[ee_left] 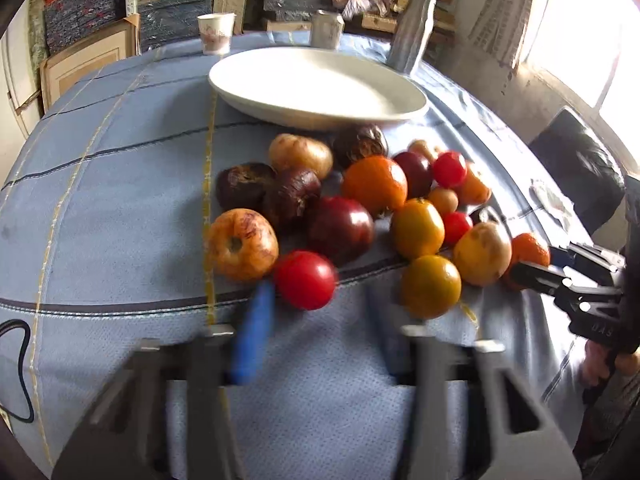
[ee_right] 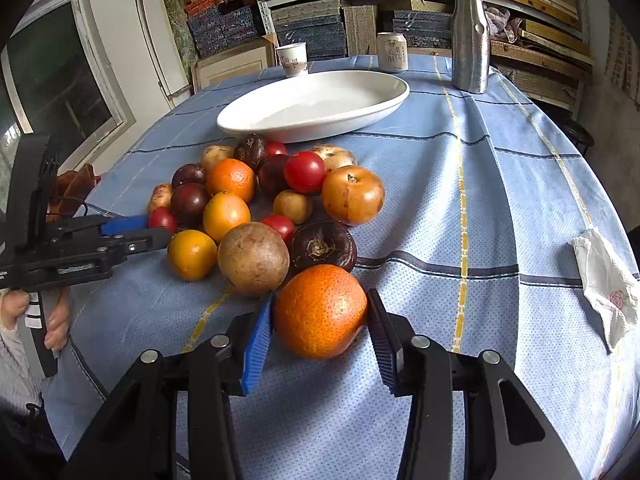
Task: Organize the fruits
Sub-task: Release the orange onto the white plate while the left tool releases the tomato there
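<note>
A round orange tangerine (ee_right: 320,311) lies on the blue checked tabletop (ee_right: 500,208), at the near edge of the pile of mixed fruits (ee_right: 260,200). The right gripper (ee_right: 319,322) has its jaws apart, one on each side of this tangerine. In front of the pile stands an empty white oval plate (ee_right: 360,116). The left gripper (ee_left: 320,312) is blurred; its jaws are apart, near a red round tomato (ee_left: 306,280).

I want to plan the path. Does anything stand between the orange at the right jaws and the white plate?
Yes. The fruit pile lies on the cloth between the orange and the white plate; the brown round fruit and a dark fruit are nearest.
</note>
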Demonstrator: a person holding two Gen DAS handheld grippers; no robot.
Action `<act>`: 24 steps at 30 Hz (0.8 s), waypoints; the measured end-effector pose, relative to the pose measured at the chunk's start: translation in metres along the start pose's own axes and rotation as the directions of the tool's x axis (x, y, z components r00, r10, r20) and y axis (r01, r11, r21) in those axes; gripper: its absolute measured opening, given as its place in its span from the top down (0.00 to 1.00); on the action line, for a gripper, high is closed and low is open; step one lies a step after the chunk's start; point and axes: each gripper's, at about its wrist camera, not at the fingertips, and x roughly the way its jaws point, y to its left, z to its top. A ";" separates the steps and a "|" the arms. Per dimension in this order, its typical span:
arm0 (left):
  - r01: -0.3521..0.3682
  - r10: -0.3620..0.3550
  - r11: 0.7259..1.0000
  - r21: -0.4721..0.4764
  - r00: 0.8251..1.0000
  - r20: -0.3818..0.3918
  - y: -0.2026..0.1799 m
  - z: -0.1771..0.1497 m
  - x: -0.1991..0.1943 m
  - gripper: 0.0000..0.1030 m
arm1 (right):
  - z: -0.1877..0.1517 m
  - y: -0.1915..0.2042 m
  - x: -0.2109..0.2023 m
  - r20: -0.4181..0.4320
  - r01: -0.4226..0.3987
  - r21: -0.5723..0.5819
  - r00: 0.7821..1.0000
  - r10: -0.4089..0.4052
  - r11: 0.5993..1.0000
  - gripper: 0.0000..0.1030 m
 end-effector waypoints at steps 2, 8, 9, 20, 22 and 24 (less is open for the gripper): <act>0.016 -0.016 1.000 -0.002 1.000 0.003 0.001 0.001 0.000 0.71 | 0.000 0.000 0.000 0.000 -0.003 0.003 1.000 0.003 1.000 0.55; 0.042 -0.040 0.999 -0.018 0.997 0.069 0.003 -0.001 -0.018 0.71 | 0.000 -0.006 -0.003 0.008 -0.005 0.026 1.000 0.005 1.000 0.55; 0.052 -0.050 0.999 -0.017 0.995 0.084 0.003 -0.002 -0.025 0.71 | 0.001 -0.008 -0.006 0.015 -0.007 0.036 1.000 0.007 0.999 0.55; -0.026 0.038 0.999 -0.044 0.957 0.288 0.012 0.113 -0.075 0.71 | 0.120 -0.008 -0.042 0.195 0.003 0.022 0.981 -0.008 1.000 0.55; -0.022 0.039 0.997 -0.069 0.965 0.260 0.017 0.128 -0.049 0.71 | 0.142 -0.008 -0.018 0.182 -0.004 0.040 0.983 -0.003 0.999 0.55; -0.015 0.036 0.996 -0.092 0.973 0.228 0.022 0.134 -0.024 0.71 | 0.157 -0.007 0.011 0.150 0.000 0.059 0.989 -0.009 0.998 0.55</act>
